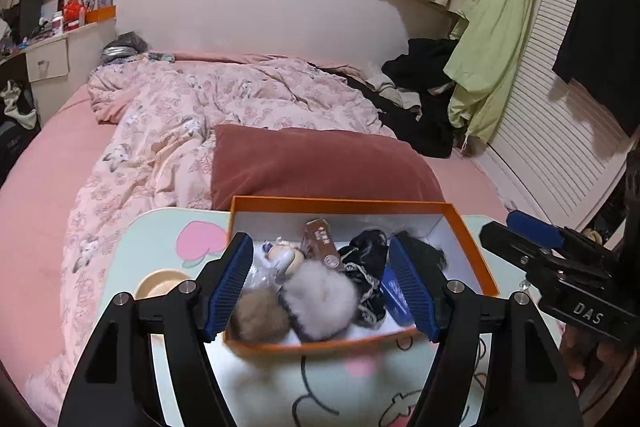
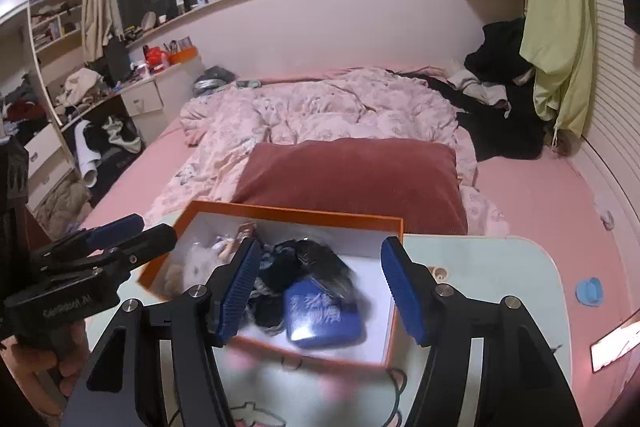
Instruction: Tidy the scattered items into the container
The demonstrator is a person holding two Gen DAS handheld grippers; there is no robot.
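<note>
Left wrist view, lower centre: we see the orange box point(image 1: 468, 227) on a pastel lap table point(image 1: 168, 227), already holding a grey pompom point(image 1: 320, 297), a brown pompom point(image 1: 260, 315), a small figurine point(image 1: 284, 255), a brown carton point(image 1: 322, 241) and dark lace fabric point(image 1: 368, 259). Right wrist view, centre: we see a blue pouch point(image 2: 322, 319) lying inside the same box. We judge the tidying nearly complete; a blue cap point(image 2: 590, 291) on the pink sheet at right may remain. Both tools hover above the box, tilted downward. The left gripper point(image 1: 322, 285) stands moderately wide and empty; the right gripper point(image 2: 320, 287) likewise gapes, gripping nothing.
</note>
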